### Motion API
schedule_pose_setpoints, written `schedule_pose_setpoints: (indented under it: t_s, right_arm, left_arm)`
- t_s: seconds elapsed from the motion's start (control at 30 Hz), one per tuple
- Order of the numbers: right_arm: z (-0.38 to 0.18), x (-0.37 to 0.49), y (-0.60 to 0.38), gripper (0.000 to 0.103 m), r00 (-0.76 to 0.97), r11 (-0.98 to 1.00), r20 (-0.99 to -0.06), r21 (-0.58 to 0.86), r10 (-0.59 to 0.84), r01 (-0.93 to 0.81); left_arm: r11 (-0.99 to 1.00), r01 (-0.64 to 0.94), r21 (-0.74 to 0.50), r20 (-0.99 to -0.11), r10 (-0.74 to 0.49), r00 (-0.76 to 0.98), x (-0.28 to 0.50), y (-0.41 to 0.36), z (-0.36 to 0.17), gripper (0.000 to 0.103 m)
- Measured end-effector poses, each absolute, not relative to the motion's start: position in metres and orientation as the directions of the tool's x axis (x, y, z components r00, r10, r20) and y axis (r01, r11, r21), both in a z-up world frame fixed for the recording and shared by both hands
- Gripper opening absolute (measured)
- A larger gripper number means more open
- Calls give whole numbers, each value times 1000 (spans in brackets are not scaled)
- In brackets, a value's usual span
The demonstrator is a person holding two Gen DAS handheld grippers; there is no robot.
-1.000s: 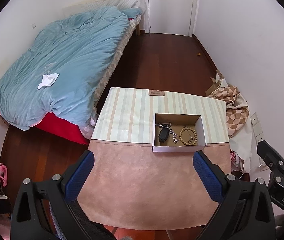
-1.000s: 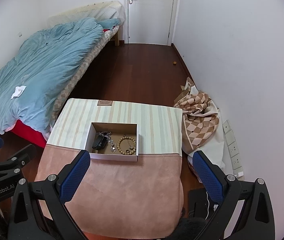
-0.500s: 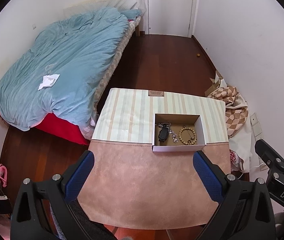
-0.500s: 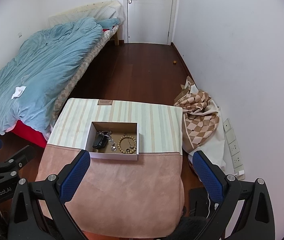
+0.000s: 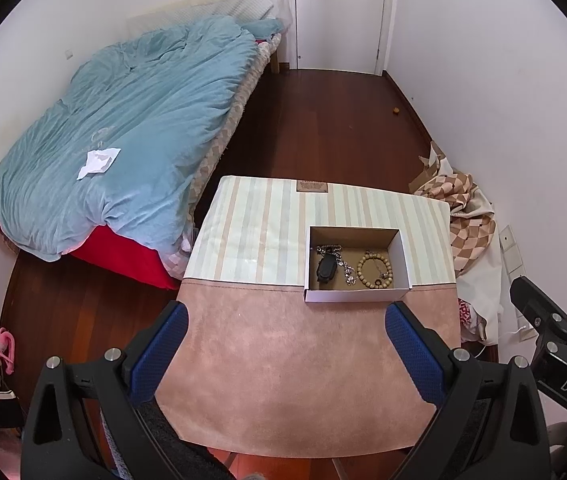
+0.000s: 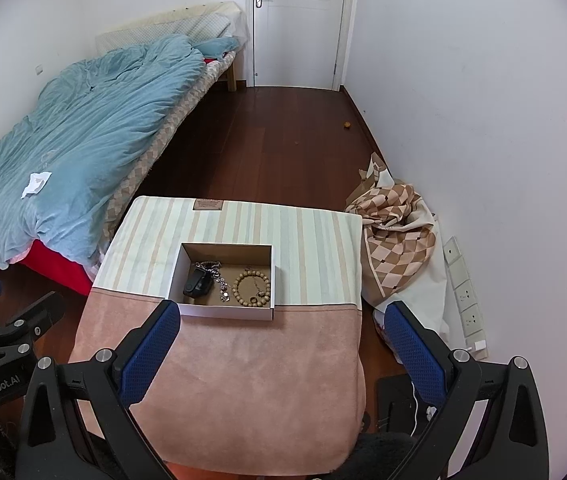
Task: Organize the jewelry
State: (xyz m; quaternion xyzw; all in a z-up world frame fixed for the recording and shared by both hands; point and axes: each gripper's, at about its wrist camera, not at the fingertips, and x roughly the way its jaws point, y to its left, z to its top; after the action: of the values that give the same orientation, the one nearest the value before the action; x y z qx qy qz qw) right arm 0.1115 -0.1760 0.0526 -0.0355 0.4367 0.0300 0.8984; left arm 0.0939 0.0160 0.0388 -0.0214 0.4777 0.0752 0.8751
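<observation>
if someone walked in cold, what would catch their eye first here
Probably the open cardboard box on the cloth-covered table, holding a wooden bead bracelet on its right, a silver chain in the middle and a black key fob on its left. Next, the big rumpled blue duvet on the bed to the left. Both open grippers, left and right, frame the table's near edge.

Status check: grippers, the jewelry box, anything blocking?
Left gripper open, empty, above table. Right gripper open, empty. Bead bracelet, chain and black fob in the open box. Nothing blocking.
</observation>
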Motion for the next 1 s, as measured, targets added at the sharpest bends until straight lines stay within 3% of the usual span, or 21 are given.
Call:
schedule_pose_setpoints:
  t_s: [1.0]
  right_arm:
    - [54,111,-178,103,612,995,-791,-45,21,-92]
  left_arm:
    - [987,-162,22,-840,106,531,89,16,38,101]
